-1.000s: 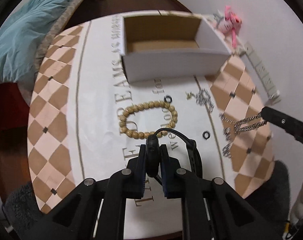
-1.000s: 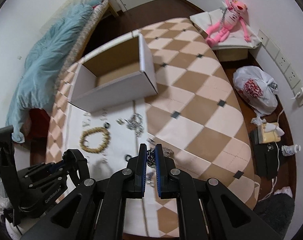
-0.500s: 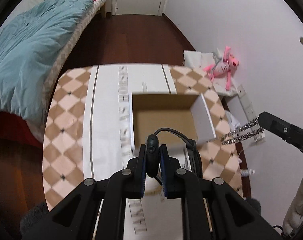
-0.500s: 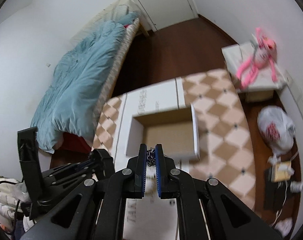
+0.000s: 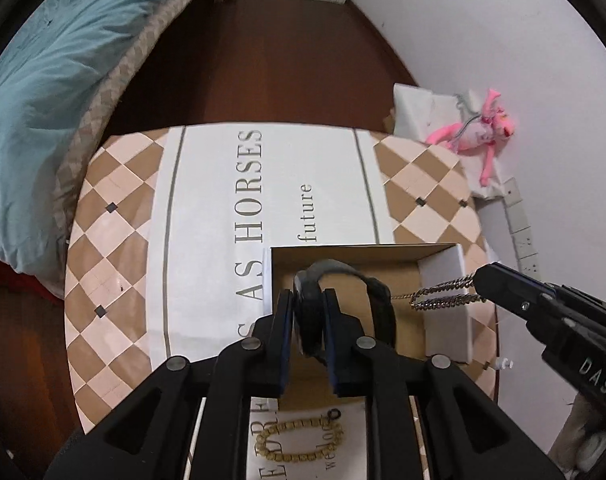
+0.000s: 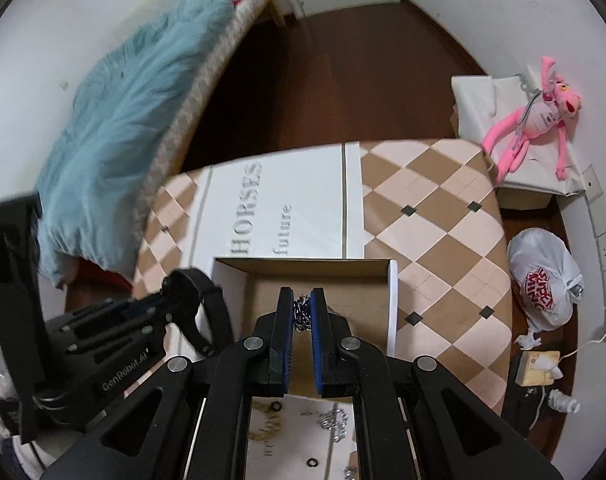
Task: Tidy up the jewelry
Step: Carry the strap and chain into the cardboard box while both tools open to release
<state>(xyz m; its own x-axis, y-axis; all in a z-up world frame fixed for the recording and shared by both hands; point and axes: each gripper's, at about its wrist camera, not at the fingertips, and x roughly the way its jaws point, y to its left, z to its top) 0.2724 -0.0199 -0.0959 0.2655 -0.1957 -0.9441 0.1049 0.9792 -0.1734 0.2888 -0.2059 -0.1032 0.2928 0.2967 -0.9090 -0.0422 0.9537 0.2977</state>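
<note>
Because each gripper body fills the lower part of its own view, much of the near table is cut off: the wooden bead bracelet (image 5: 299, 440) shows only between the left gripper's arms, and the loose silver chain (image 6: 335, 420) and small black ring (image 6: 313, 461) show only in gaps under the right gripper. The box's near wall is hidden in both views.

The left wrist view alone shows the right gripper (image 5: 479, 280) from the side, its tip holding a silver chain bracelet (image 5: 443, 294) that hangs in a loop over the right wall of the cardboard box (image 5: 443, 280). The right wrist view alone shows the left gripper (image 6: 171, 292) from the side, with the black watch (image 6: 201, 308) looping out of its tip beside the box's left wall, and a white plastic bag (image 6: 543, 284) on the floor. The pink plush toy (image 6: 531, 120) appears in both.

In its own view, the left gripper (image 5: 309, 312) has its fingers clamped on the black watch (image 5: 343, 276), whose strap arches above the open box. The right gripper (image 6: 302, 312) is closed narrowly on the chain bracelet (image 6: 302, 314), whose links show between its blue pads above the box interior (image 6: 343, 284)
</note>
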